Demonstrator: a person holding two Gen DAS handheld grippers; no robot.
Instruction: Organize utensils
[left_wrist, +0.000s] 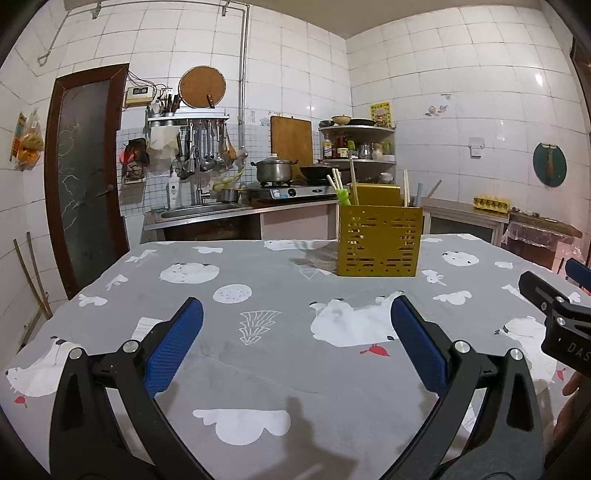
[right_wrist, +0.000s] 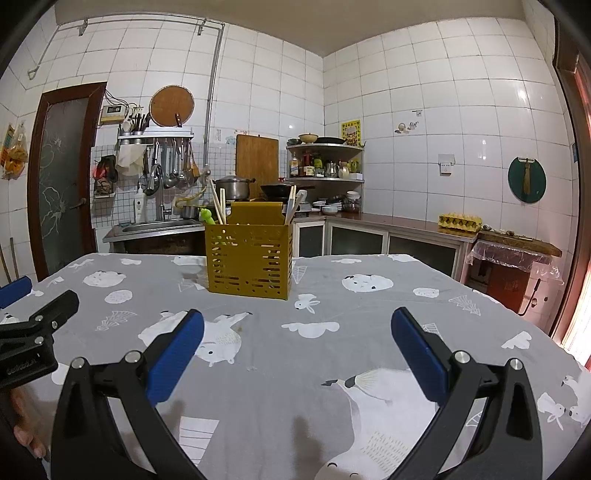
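A yellow perforated utensil holder (left_wrist: 379, 240) (right_wrist: 249, 260) stands upright on the far half of the table. Pale chopsticks (left_wrist: 352, 181) (right_wrist: 221, 205) and a green-handled utensil (left_wrist: 343, 195) (right_wrist: 208, 216) stick out of its top. My left gripper (left_wrist: 295, 314) hovers low over the near part of the table, open, nothing between its blue pads (left_wrist: 177, 343). My right gripper (right_wrist: 297, 325) is likewise open and holds nothing, well short of the holder. In each wrist view the other gripper shows at the frame's edge (left_wrist: 554, 306) (right_wrist: 33, 325).
The table wears a grey cloth (left_wrist: 258, 280) (right_wrist: 369, 314) printed with white animals. Behind it run a sink counter (left_wrist: 207, 212), a stove with a pot (left_wrist: 275, 171) and pan, corner shelves (right_wrist: 325, 162) and an egg tray (right_wrist: 460, 221). A dark door (left_wrist: 85, 177) stands at the left.
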